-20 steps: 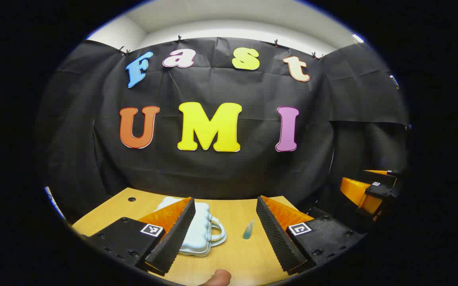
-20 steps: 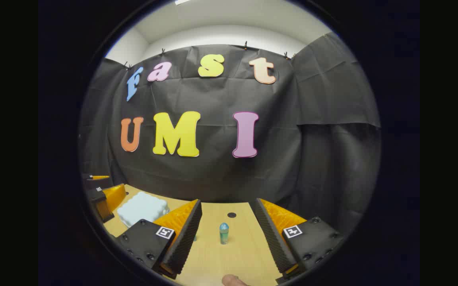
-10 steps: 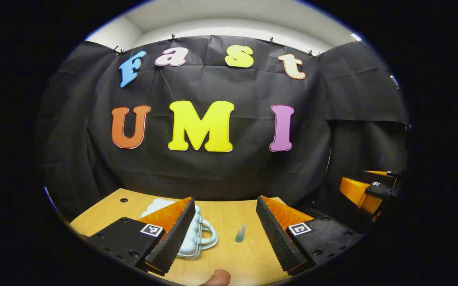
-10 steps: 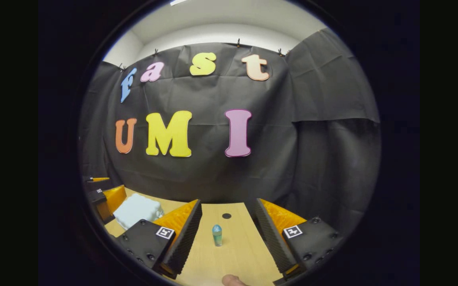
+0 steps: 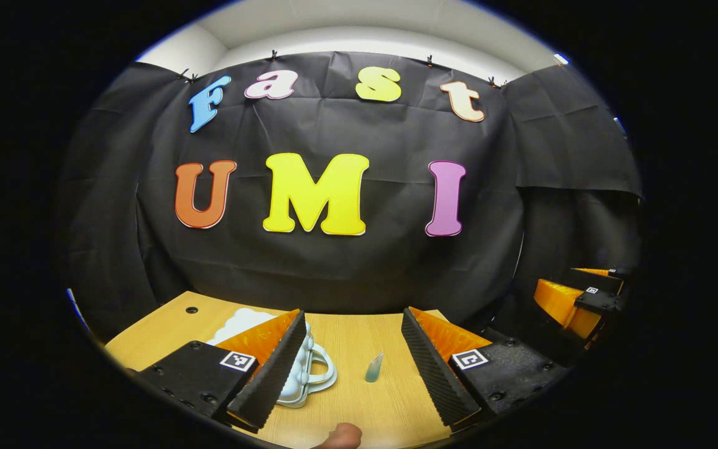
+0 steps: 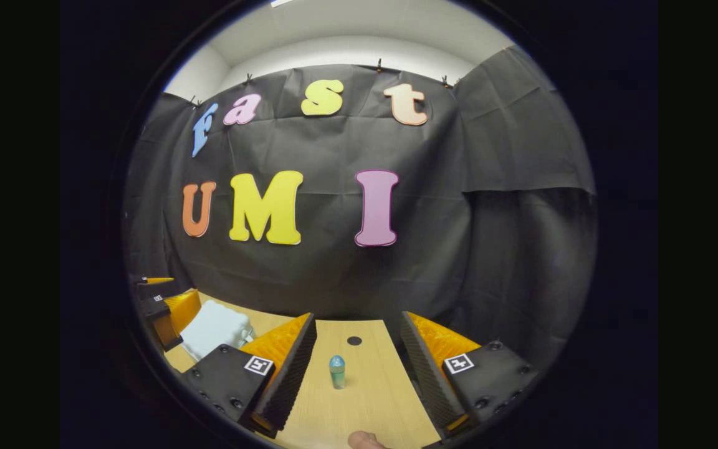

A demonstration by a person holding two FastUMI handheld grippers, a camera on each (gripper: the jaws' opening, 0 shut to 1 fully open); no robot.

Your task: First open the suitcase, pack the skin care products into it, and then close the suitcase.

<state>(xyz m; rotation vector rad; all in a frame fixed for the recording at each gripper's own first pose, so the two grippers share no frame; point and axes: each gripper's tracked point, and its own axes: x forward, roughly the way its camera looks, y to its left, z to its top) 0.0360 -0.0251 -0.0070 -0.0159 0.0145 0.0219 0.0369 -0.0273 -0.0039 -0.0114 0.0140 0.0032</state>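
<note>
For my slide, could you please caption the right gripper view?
Open right gripper faces small teal bottle standing on wooden table.

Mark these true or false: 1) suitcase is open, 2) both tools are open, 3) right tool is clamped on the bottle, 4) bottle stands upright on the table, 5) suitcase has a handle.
1) False. The pale blue suitcase lies shut on the wooden table.
2) True. The left tool and right tool both have their fingers spread apart.
3) False. The small teal bottle stands ahead of the right tool, between its fingers, and touches neither.
4) True in the right gripper view.
5) True. The handle faces the bottle.
</note>
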